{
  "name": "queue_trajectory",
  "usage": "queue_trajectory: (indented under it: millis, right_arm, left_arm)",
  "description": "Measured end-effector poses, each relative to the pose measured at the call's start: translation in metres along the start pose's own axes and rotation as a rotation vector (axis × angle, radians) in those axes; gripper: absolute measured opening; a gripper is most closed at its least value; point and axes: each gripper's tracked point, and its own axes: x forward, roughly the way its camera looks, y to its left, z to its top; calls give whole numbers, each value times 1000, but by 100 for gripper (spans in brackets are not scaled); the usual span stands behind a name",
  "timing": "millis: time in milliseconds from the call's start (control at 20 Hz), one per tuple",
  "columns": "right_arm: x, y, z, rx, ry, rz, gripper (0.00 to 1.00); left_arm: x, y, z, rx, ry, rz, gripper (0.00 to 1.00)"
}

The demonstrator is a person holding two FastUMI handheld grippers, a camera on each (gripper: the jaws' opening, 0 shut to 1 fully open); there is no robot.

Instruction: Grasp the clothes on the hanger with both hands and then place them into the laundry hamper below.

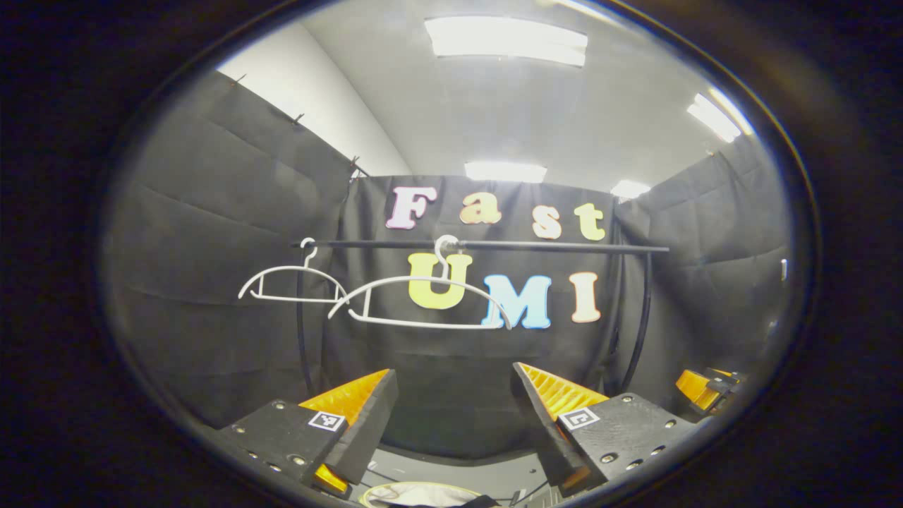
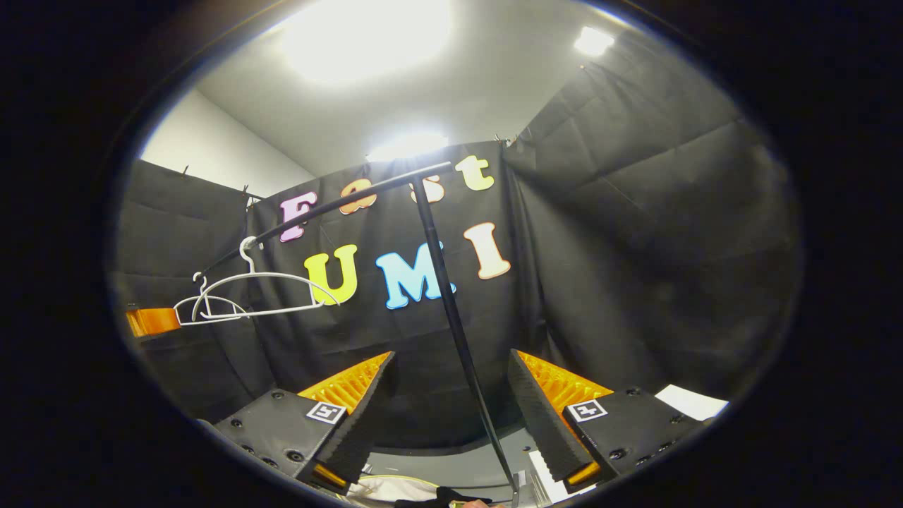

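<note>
Jaws of both the left gripper [image 1: 451, 423] and right gripper [image 2: 448, 416] stood open and empty; 2 hangers [image 1: 416, 300] hung bare, pale clothes [image 1: 416, 494] lay below in what may be the hamper, where a loose edge might spill.

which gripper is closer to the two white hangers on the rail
Left, likely. The left gripper, open, faces the hangers almost head-on, below the rail. The right gripper sits by the rack's upright post, with the hangers smaller, off to its left.
</note>
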Motion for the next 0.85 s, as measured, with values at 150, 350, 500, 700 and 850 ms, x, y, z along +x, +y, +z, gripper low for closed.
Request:
queue_trajectory:
  millis: [150, 350, 500, 700, 850]
  right_arm:
    - [-5, 13, 6, -6, -3, 3, 98]
    - [-20, 9, 6, -20, -8, -51, 98]
    - [-31, 0, -3, -41, 2, -105, 98]
    - [-30, -5, -17, -92, 32, -163, 98]
    - [-22, 14, -17, -82, 33, -162, 98]
  left_arm:
    - [-1, 11, 6, 7, -15, -39, 94]
    - [-6, 25, 3, 58, -39, -64, 94]
    - [-9, 33, -10, 62, -37, -75, 94]
    - [-9, 45, -25, 47, -10, -88, 94]
    - [-2, 59, -39, 42, 12, -95, 94]
